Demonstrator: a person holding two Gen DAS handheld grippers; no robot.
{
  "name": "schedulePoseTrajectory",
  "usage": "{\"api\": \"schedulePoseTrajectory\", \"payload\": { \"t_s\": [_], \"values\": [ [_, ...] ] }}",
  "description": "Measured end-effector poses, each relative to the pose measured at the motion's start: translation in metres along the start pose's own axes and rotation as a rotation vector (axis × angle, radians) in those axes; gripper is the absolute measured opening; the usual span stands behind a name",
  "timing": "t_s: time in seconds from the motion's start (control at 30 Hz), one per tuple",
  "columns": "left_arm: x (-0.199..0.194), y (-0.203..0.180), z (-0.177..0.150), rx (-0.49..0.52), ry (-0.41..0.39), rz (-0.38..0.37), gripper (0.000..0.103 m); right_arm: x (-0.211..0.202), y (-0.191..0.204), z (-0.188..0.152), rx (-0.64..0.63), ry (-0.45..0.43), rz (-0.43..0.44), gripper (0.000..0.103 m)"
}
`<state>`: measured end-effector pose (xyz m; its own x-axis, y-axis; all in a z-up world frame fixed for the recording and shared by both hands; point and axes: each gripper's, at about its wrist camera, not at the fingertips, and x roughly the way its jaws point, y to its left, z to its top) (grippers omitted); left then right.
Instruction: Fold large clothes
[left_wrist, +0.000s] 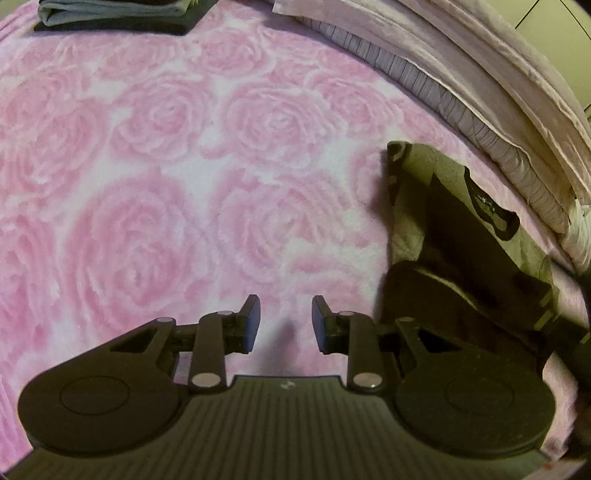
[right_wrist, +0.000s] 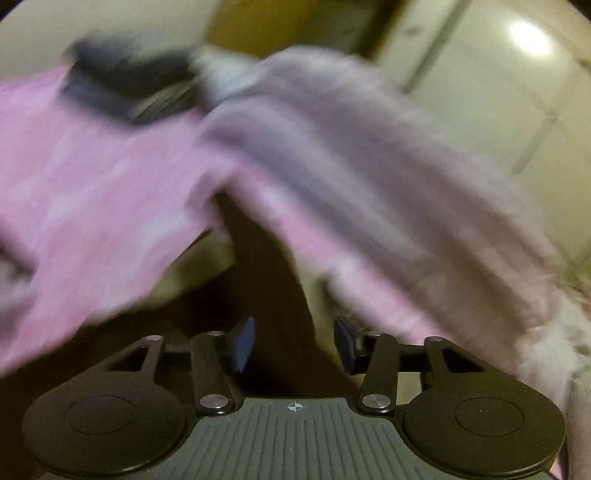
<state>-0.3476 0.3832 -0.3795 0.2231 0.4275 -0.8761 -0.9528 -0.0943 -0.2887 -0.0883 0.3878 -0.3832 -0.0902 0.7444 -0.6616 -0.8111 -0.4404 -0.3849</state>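
An olive and black garment (left_wrist: 461, 236) lies crumpled at the right of the pink rose-patterned blanket (left_wrist: 184, 166). My left gripper (left_wrist: 286, 321) hovers over the blanket just left of that garment, open, with only blanket showing between its fingers. The right wrist view is heavily blurred. My right gripper (right_wrist: 293, 343) has its jaws apart with nothing pinched, and dark olive-brown cloth (right_wrist: 266, 280) shows beyond the gap. Whether the pads touch that cloth is not clear.
A stack of folded grey and dark clothes (left_wrist: 110, 14) sits at the blanket's far left edge, seen blurred as a dark stack (right_wrist: 125, 85). Pale pink pillows and bedding (left_wrist: 480, 92) run along the far right side. A pale wall (right_wrist: 517, 110) stands behind.
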Motion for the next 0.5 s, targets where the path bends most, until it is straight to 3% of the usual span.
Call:
{"api": "schedulePoseTrajectory", "payload": {
  "t_s": [0.07,0.17,0.33,0.43,0.5],
  "values": [
    [0.003,0.0,0.0,0.01,0.007,-0.012,0.025,0.008,0.007,-0.02,0.031,0.083,0.036,0.044],
    [0.009,-0.007,0.004,0.028,0.01,-0.043,0.025,0.01,-0.017,-0.049,0.136,0.165,0.01,0.044],
    [0.03,-0.033,0.028,-0.006,-0.002,-0.17,0.025,-0.002,-0.081,-0.098,0.308,0.26,-0.127,0.044],
    [0.045,-0.048,0.043,-0.029,-0.023,-0.214,0.028,-0.004,-0.106,-0.114,0.29,0.29,-0.218,0.044],
    [0.055,-0.053,0.05,-0.069,-0.022,-0.235,0.03,-0.006,-0.117,-0.123,0.274,0.292,-0.236,0.044]
  ]
}}
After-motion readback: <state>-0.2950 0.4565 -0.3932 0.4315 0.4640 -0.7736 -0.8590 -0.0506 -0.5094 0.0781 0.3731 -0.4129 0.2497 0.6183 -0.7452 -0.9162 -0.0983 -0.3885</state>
